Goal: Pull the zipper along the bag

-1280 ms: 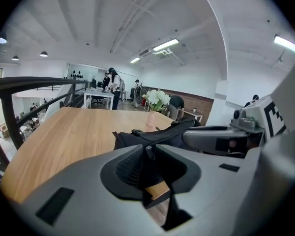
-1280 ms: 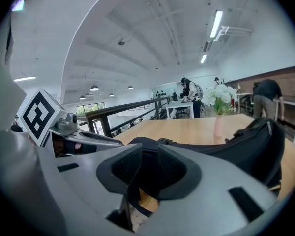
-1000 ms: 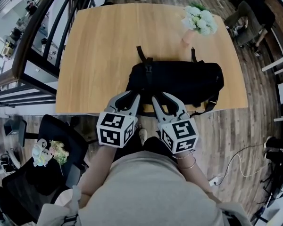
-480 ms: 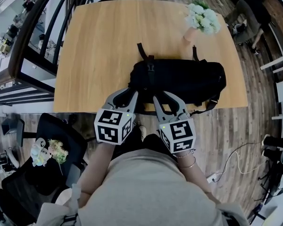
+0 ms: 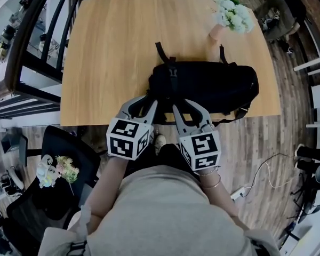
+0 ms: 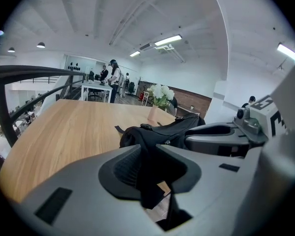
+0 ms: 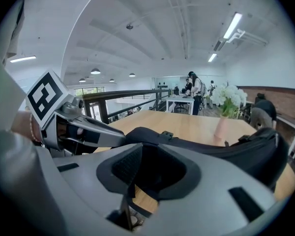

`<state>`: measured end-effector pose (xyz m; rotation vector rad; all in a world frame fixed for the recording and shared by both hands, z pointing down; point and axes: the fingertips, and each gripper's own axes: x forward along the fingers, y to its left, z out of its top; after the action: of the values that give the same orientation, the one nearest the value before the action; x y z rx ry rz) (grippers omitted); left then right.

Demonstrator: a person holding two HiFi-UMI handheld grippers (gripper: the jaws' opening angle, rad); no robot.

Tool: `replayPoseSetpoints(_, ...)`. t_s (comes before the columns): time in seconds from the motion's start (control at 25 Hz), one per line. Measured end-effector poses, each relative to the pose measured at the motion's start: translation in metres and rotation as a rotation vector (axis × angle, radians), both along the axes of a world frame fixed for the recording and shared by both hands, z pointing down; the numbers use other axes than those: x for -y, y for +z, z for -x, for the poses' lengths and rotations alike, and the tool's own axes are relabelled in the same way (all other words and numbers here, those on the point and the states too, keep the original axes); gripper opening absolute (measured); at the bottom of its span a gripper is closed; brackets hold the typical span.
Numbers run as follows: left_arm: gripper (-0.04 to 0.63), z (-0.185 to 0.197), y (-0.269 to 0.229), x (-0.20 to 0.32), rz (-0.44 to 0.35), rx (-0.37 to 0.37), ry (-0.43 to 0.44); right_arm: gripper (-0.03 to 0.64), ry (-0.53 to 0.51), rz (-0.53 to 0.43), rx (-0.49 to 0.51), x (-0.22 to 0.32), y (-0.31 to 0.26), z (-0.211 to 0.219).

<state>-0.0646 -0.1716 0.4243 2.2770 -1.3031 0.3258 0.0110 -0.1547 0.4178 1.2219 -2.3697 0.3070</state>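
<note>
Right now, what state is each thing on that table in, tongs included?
Bag: lying on its side at the table's near edge; zipper out of sight.
Left tongs: closed on black Bag fabric.
Right tongs: nearly closed at the Bag's edge, seemingly gripping it.
Vase of flowers: upright, far right corner.

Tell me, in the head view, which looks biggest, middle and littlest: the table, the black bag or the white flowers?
Biggest: table.
Middle: black bag.
Littlest: white flowers, though they sit farthest from the camera.
</note>
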Motion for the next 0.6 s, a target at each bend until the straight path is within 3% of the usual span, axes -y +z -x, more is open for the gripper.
replayPoseSetpoints(0.44, 0.105, 0.009, 0.003, 0.002, -0.009, -0.006, 0.003, 0.092, 0.002, 0.023, -0.016, -0.002, 0.013, -0.005)
replayPoseSetpoints(0.6, 0.171, 0.011, 0.010, 0.001, 0.001, -0.012, 0.024, 0.092, -0.023, 0.020, -0.024, -0.005, 0.016, -0.001)
